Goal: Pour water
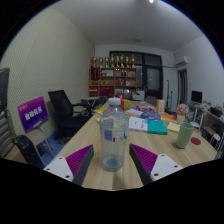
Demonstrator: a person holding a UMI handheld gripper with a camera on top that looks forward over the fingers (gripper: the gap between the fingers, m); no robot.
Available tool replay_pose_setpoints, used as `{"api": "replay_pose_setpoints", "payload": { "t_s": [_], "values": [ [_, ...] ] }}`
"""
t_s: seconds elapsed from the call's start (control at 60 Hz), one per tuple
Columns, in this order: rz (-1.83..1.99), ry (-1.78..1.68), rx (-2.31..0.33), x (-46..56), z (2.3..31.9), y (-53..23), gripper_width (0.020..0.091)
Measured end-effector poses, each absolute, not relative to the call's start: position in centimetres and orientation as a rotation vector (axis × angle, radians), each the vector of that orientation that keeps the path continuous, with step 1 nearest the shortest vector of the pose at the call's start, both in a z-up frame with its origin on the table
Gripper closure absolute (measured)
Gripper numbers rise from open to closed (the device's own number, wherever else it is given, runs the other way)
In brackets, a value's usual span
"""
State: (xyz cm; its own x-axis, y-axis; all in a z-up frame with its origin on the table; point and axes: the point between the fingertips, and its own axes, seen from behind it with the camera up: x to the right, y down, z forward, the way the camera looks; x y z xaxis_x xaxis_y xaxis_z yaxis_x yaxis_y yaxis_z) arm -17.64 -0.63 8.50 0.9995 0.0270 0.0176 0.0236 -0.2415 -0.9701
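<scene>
Well, early days for this pour: the water bottle (pixel 113 140) stands upright on the desk (pixel 95 135), cap on as far as one can make out, with water apparently filling most of it. Nothing looks tipped or poured yet. Over beyond it and toward the right sits a green cup (pixel 185 135), well apart from the bottle, and that looks the likely target for the water. So the grip, the lift, the carry and the tilt all remain to be done.

Now the gripper (pixel 112 166): it's held level and low over the desk, pointing straight at the bottle. The jaws are spread wide, released, with the purple pads (pixel 82 160) flanking the bottle's lower half. The bottle stands between them on its own base, a gap showing on each side, so nothing is clamped yet. Books and clutter (pixel 150 118) lie farther back, clear of the line.
</scene>
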Motion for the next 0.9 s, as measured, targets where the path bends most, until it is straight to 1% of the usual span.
{"api": "replay_pose_setpoints", "payload": {
  "t_s": [0.083,0.217,0.25,0.283,0.317,0.367,0.383,0.4,0.433,0.467,0.5,0.517,0.55,0.567,0.583,0.6,0.667,0.7,0.75,0.867,0.883,0.9],
  "values": [
    [-0.037,-0.049,-1.818,-16.8,7.0,2.9,0.0272],
    [-0.056,-0.072,-1.762,-16.9,7.6,6.8,0.028],
    [-0.069,-0.079,-1.738,-16.8,8.1,7.6,0.0303],
    [-0.088,-0.083,-1.717,-16.7,8.6,8.2,0.0359],
    [-0.102,-0.085,-1.721,-16.5,8.4,8.7,0.0471],
    [-0.096,-0.084,-1.716,-17.5,8.3,9.1,0.051],
    [-0.087,-0.09,-1.713,-16.6,8.3,9.3,0.0513],
    [-0.088,-0.092,-1.709,-18.0,8.4,9.4,0.0529],
    [-0.065,-0.112,-1.707,-17.6,8.6,9.3,0.0541],
    [-0.049,-0.111,-1.711,-17.4,8.4,9.4,0.0569],
    [-0.03,-0.111,-1.721,-17.4,8.4,9.5,0.0573],
    [-0.027,-0.116,-1.73,-17.4,8.3,9.5,0.0594],
    [-0.017,-0.134,-1.744,-17.5,8.3,9.6,0.0591],
    [-0.012,-0.141,-1.752,-17.6,8.2,9.7,0.062],
    [-0.004,-0.141,-1.758,-18.1,7.9,9.8,0.0614],
    [0.018,-0.152,-1.764,-17.3,7.7,10.2,0.0641],
    [0.118,-0.18,-1.821,-19.5,7.9,10.1,0.0643],
    [0.168,-0.191,-1.833,-19.9,8.8,10.2,0.0642],
    [0.228,-0.176,-1.816,-19.0,11.3,10.6,0.0642],
    [0.505,0.017,-1.732,-17.4,21.4,11.3,0.0642],
    [0.55,0.046,-1.718,-16.4,22.7,11.2,0.0642],
    [0.602,0.077,-1.698,-14.8,23.2,11.8,0.064]
  ]
}}
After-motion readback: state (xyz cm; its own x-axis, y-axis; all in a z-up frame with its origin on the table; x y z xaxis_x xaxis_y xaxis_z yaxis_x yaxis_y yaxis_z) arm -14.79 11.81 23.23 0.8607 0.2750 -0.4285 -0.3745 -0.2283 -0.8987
